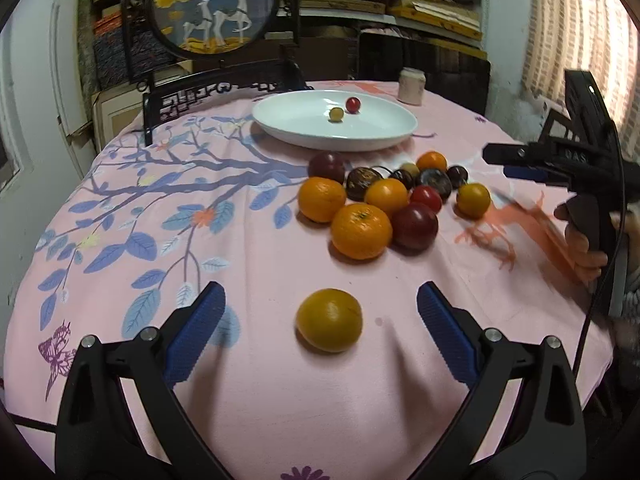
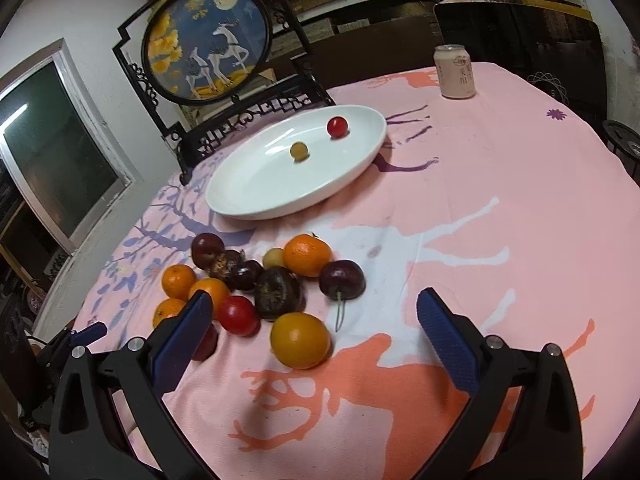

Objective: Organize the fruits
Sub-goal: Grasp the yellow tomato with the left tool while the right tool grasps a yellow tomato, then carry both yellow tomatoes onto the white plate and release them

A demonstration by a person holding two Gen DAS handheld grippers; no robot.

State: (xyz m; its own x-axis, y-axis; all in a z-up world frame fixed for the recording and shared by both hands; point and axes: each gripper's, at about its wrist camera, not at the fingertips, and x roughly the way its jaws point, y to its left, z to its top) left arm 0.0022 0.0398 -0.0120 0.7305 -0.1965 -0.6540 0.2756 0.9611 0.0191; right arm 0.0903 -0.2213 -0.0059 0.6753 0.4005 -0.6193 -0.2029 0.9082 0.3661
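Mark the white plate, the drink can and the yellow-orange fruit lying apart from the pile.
white plate (image 2: pixel 240 204): right wrist view, near rim.
drink can (image 2: pixel 456 76): right wrist view, middle of its side.
lone yellow-orange fruit (image 1: pixel 329 319): left wrist view, middle of its skin, between the open left tool's fingers.

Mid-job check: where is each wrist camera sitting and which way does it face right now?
Left wrist: on the left gripper, angled down over the table, open around a lone yellow fruit; the right gripper and a hand show at right.
Right wrist: on the right gripper, angled down over the fruit pile, open; the left gripper shows at lower left.
Shared: the pile, the plate holding two small fruits, the can.
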